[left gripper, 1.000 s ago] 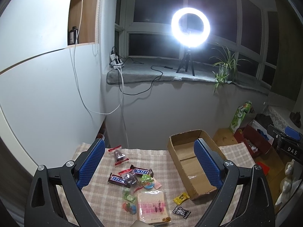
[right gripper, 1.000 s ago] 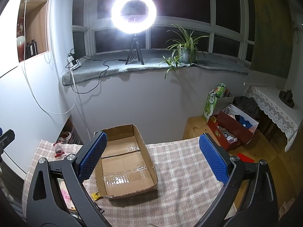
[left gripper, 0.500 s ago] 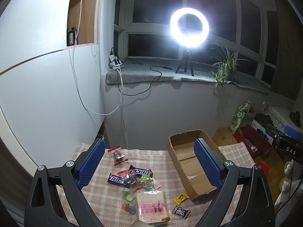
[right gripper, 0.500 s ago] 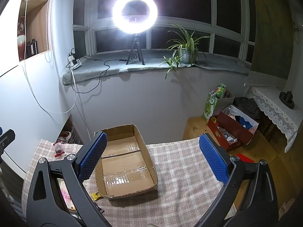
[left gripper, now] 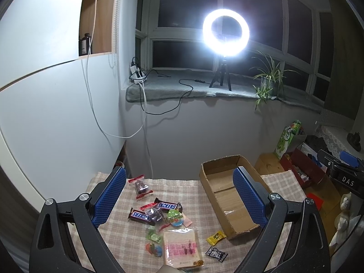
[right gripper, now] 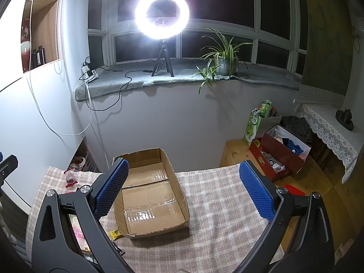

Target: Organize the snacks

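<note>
Cardboard box (right gripper: pixel 150 195) sits empty on the checked tablecloth (right gripper: pixel 216 204); no snack is stowed yet; the whole sort remains. Snacks (left gripper: pixel 163 218) lie loose just left of the box. Left gripper (left gripper: pixel 179 195) and right gripper (right gripper: pixel 184 191) both spread wide, holding nothing, above the table.

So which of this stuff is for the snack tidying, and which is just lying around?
For the job: cardboard box, Snickers bars, biscuit pack, yellow candy, black candy, both open grippers.

Just there: ring light, plant, red box.
</note>
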Demonstrator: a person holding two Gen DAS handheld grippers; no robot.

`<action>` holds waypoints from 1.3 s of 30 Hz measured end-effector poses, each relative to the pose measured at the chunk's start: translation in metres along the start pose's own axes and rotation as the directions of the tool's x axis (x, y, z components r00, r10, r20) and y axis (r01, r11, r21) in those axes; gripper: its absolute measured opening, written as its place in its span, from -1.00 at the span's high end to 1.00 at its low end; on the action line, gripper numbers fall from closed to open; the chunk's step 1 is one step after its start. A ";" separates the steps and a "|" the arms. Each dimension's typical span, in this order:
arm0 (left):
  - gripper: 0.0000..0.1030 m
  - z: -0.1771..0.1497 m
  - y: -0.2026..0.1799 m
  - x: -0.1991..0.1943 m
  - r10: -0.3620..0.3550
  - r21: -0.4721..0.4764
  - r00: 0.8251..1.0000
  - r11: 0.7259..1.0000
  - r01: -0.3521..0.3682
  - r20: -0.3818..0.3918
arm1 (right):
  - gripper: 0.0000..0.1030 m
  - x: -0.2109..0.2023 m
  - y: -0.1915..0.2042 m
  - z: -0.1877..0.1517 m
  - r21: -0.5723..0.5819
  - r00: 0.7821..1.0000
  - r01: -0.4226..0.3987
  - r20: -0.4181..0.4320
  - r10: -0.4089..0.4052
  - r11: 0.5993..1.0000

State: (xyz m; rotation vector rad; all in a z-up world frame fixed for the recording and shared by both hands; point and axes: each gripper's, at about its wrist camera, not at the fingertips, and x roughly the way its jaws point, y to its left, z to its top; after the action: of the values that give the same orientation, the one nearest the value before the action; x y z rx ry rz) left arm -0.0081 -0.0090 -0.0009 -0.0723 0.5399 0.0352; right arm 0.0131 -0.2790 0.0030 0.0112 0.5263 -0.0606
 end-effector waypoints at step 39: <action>-0.84 -0.028 0.029 0.017 0.029 -0.034 0.993 0.999 -0.033 -0.110 | -0.94 0.028 0.011 -0.037 -0.043 0.986 -0.083 -0.148 0.076 0.996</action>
State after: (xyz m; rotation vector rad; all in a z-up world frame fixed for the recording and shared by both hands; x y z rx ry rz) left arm -0.0096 0.0176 -0.0349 -0.1014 0.6502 0.0720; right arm 0.0193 -0.2686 -0.0426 -0.0110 0.6730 0.0319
